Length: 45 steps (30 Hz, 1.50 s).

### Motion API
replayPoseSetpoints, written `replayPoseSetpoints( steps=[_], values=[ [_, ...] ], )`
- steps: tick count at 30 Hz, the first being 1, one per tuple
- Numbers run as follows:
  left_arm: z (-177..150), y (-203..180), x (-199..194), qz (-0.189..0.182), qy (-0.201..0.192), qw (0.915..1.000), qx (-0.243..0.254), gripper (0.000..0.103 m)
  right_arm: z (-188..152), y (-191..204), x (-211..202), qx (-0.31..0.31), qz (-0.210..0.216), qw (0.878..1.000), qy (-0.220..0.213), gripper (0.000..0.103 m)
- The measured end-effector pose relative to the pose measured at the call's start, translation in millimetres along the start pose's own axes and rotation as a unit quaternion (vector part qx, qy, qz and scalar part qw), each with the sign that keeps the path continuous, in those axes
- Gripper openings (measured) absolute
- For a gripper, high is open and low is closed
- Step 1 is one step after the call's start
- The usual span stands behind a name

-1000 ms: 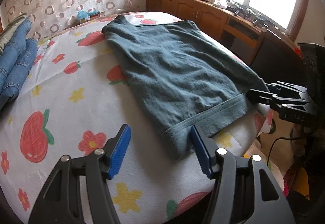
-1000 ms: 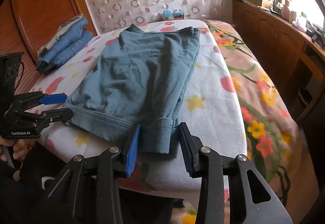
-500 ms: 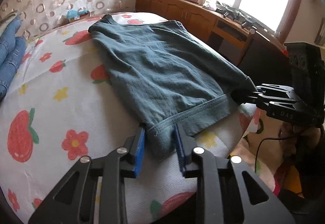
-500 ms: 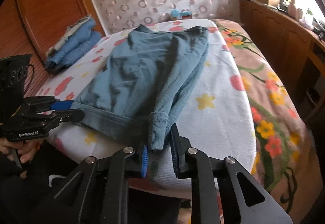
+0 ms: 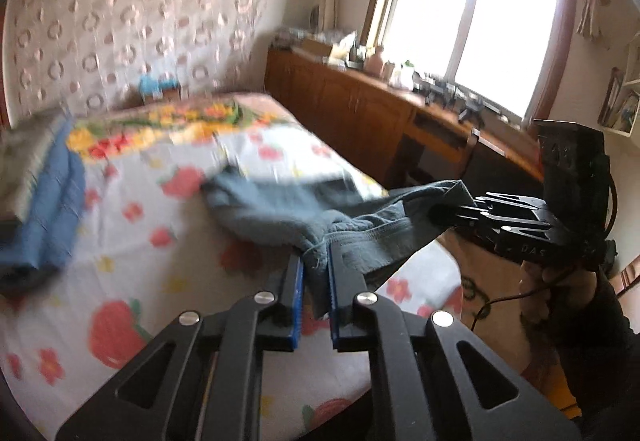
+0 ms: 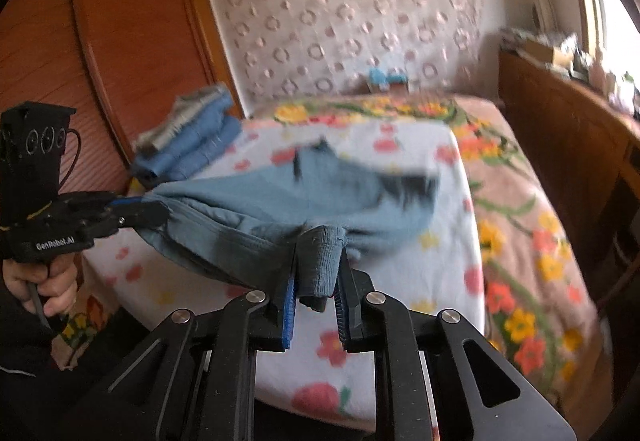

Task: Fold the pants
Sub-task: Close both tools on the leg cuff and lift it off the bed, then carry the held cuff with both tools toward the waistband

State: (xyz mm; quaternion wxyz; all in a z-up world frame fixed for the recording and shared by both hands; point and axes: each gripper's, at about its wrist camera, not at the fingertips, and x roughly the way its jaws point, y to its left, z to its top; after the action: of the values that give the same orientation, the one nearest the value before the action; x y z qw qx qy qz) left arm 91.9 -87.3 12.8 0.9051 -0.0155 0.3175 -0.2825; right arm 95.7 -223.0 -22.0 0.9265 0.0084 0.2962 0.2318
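The grey-blue pants (image 5: 276,209) hang lifted off the flowered bed sheet (image 5: 132,241), their near hem stretched between my two grippers. My left gripper (image 5: 316,269) is shut on one hem corner. My right gripper (image 6: 318,265) is shut on the other hem corner, a rolled cuff. The pants also show in the right wrist view (image 6: 260,201), sagging toward the bed; their far end is blurred. Each gripper appears in the other's view, the right one (image 5: 444,211) and the left one (image 6: 144,207), both clamped on cloth.
A stack of folded blue jeans (image 5: 44,197) lies at the bed's left side, also in the right wrist view (image 6: 192,137). A wooden cabinet (image 5: 360,113) with clutter runs under the window on the right. A wooden wardrobe (image 6: 120,53) stands left of the bed.
Both grippers closed on the hem corners and then raised the hem off the bed, pulling the pants up and toward the far end. The pants no longer lie flat.
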Motion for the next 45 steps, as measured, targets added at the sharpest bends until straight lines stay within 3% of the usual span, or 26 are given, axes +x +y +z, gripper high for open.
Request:
replayPoseSetpoints(
  steps=[10,15,21,26,34,37,42,45],
  values=[
    [51,8,-85,0.014,-0.090,0.9957,0.016,0.006,87,52,-50,-0.076,0.021,0.993,-0.090,0.014],
    [63,16,-109,0.026,-0.117,0.9925,0.025,0.006,109,74,-61,-0.103,0.031,0.988,-0.109,0.014],
    [64,47,-93,0.046,-0.105,0.9933,0.014,0.006,126,84,-21,-0.122,0.039,0.989,-0.080,0.014],
    [93,84,-67,0.071,-0.101,0.9923,0.000,0.006,160,80,32,-0.132,0.030,0.989,-0.057,0.014],
    [146,102,-57,0.100,-0.123,0.9869,0.031,0.006,226,68,66,-0.128,0.006,0.987,-0.092,0.014],
    [143,108,-45,0.105,-0.110,0.9876,0.037,0.006,226,63,74,-0.126,0.009,0.988,-0.084,0.014],
    [104,125,-11,0.086,-0.051,0.9950,0.000,0.006,185,46,114,-0.099,0.014,0.995,-0.003,0.014],
    [84,119,-7,0.083,-0.038,0.9958,0.001,0.007,161,43,118,-0.091,0.015,0.996,0.022,0.014]
  ],
)
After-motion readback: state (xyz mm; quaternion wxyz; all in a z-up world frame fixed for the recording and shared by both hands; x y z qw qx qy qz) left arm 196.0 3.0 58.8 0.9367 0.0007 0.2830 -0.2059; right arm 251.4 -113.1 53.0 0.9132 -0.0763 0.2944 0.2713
